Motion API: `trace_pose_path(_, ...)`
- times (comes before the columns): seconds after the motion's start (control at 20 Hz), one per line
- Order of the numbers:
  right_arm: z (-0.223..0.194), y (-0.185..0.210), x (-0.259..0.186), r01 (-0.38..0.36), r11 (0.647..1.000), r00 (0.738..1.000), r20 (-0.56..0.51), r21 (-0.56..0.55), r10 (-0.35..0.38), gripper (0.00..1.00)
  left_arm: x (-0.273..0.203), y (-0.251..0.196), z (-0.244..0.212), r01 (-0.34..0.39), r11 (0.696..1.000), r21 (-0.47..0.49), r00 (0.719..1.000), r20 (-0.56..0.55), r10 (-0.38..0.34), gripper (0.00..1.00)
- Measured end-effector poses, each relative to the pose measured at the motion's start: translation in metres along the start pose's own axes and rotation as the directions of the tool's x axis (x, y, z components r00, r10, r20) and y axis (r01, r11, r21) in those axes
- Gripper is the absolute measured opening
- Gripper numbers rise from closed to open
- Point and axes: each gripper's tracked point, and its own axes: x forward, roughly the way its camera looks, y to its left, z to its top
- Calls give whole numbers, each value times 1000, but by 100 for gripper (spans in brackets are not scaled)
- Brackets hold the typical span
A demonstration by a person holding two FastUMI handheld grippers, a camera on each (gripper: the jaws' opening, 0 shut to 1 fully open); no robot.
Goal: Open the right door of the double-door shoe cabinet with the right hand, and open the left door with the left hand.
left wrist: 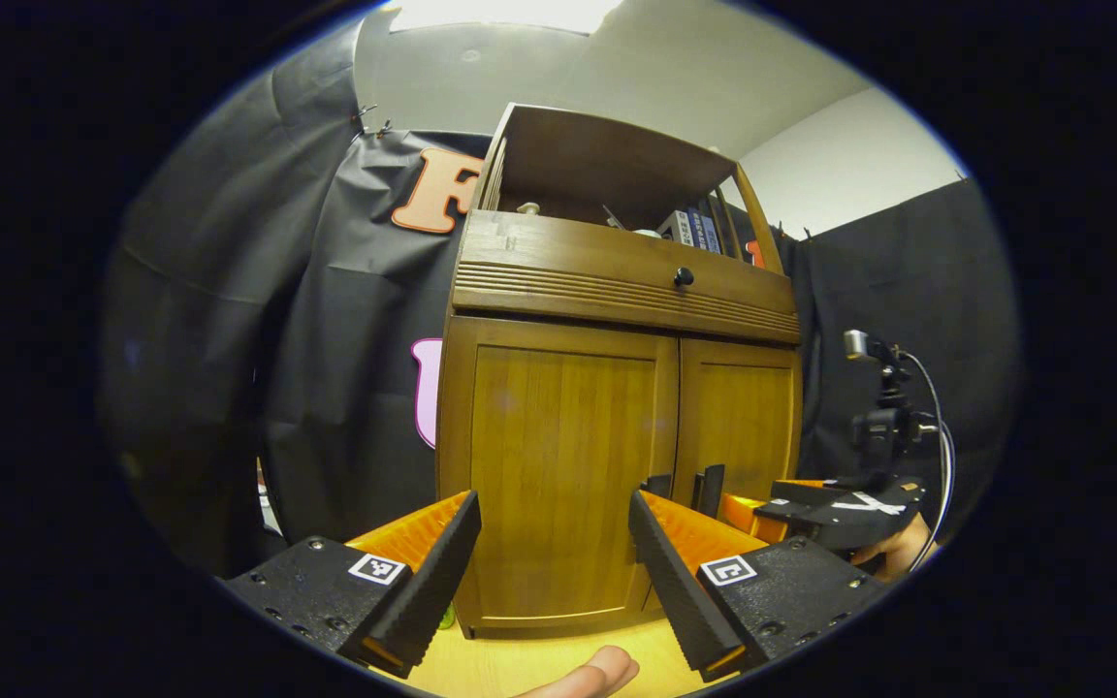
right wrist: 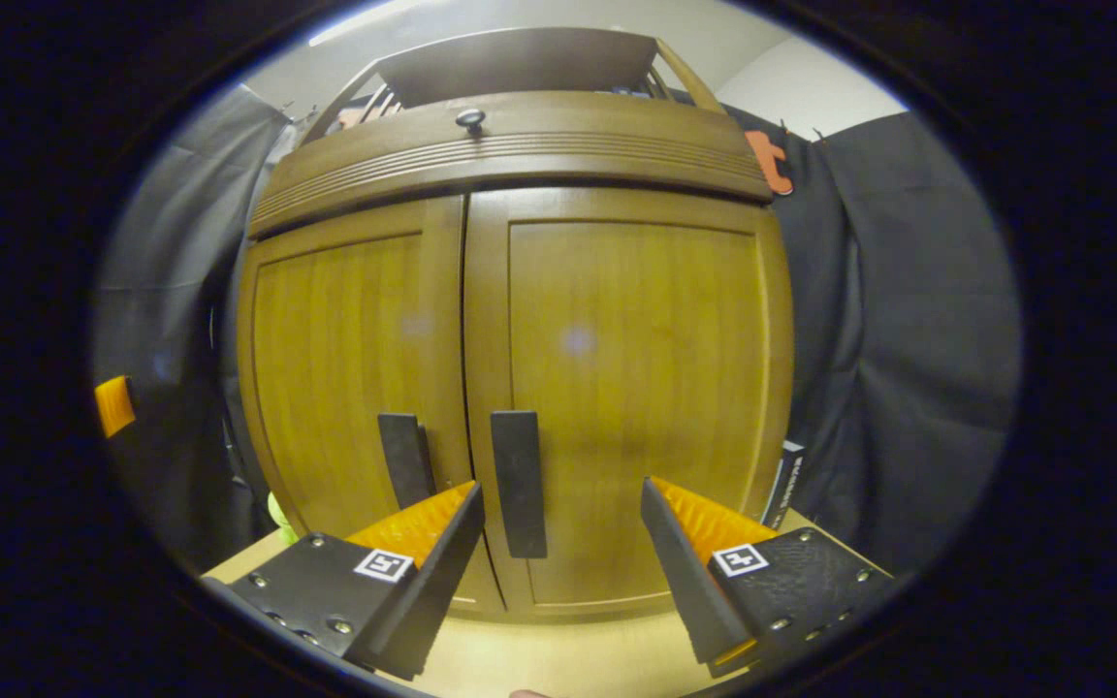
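Shoe cabinet (right wrist: 520, 320): wooden, double-door, stood on a pale wooden worktop (right wrist: 558, 654) against the booth's black cloth wall. Both doors were closed.

Left door (left wrist: 558, 465): flat panel, shut flush with the cabinet frame. Its dark vertical handle (right wrist: 406, 458) sat just beside the centre seam of the cabinet.

Right door (right wrist: 636, 388): flat panel, shut. Its dark vertical handle (right wrist: 519, 483) sat just on the other side of the cabinet's centre seam, near the lower half of the door.

Drawer front (left wrist: 617, 276): ribbed band above the cabinet doors, fitted with 1 small dark round knob (left wrist: 683, 276).

Open shelf (left wrist: 607, 184): top of the cabinet, held boxes (left wrist: 692, 229) and small items too small to identify.

Left tool (left wrist: 554, 572): released, fingers spread wide, held in front of the cabinet's left door, touching nothing.

Right tool (right wrist: 563, 572): released, fingers spread wide, held in front of the cabinet's right door, its handle seen between the fingers but apart from both. In the left gripper view this tool (left wrist: 704, 490) appeared near the cabinet's right door, with a hand (left wrist: 893, 545) behind it.

Fingertip (left wrist: 592, 674): seen at the bottom edge, below the cabinet.
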Motion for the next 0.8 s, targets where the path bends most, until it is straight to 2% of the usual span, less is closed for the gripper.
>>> trace_pose_path(0.15, -4, 18, 19, -47, 999, 999, -8, 18, 47, 96, 1, 8, 2, -18, 1000, 7, 1000, 11, 18, 90)
trace_pose_path(0.2, -7, 20, 26, -47, 999, 999, -15, 8, 47, 94, 2, 11, 4, -25, 1000, 7, 1000, 13, 25, 90)
trace_pose_path(0.25, -9, 24, 31, -49, 999, 999, -20, 0, 49, 94, 1, 12, 3, -31, 1000, 5, 999, 13, 31, 95)
trace_pose_path(0.3, -10, 26, 38, -51, 999, 998, -20, -3, 51, 94, 0, 14, 2, -35, 999, 1, 999, 13, 35, 90)
trace_pose_path(0.35, -9, 27, 44, -51, 999, 998, -21, -10, 51, 96, 2, 14, 2, -38, 999, -4, 999, 11, 38, 90)
trace_pose_path(0.4, -6, 26, 50, -37, 999, 999, -15, -11, 37, 92, 2, 15, 2, -40, 999, -4, 999, 10, 40, 90)
trace_pose_path(0.45, -6, 25, 54, -25, 1000, 1000, -11, -13, 25, 77, 3, 13, 1, -38, 999, -3, 999, 9, 38, 90)
trace_pose_path(0.6, -3, 23, 57, -48, 998, 998, -41, -41, 46, 32, 3, 9, 0, -27, 1000, -1, 1000, 6, 27, 90)
trace_pose_path(0.7, -5, 26, 56, -74, 997, 996, -58, -8, 73, 20, 2, 12, 2, -33, 999, 0, 999, 11, 33, 90)
trace_pose_path(0.75, -4, 25, 54, -95, 995, 994, -57, -16, 93, 20, 1, 14, 3, -39, 999, 0, 999, 16, 39, 95)
trace_pose_path(0.8, -1, 25, 51, -113, 993, 992, -55, -22, 112, 20, 0, 14, 5, -43, 999, -1, 999, 24, 43, 95)
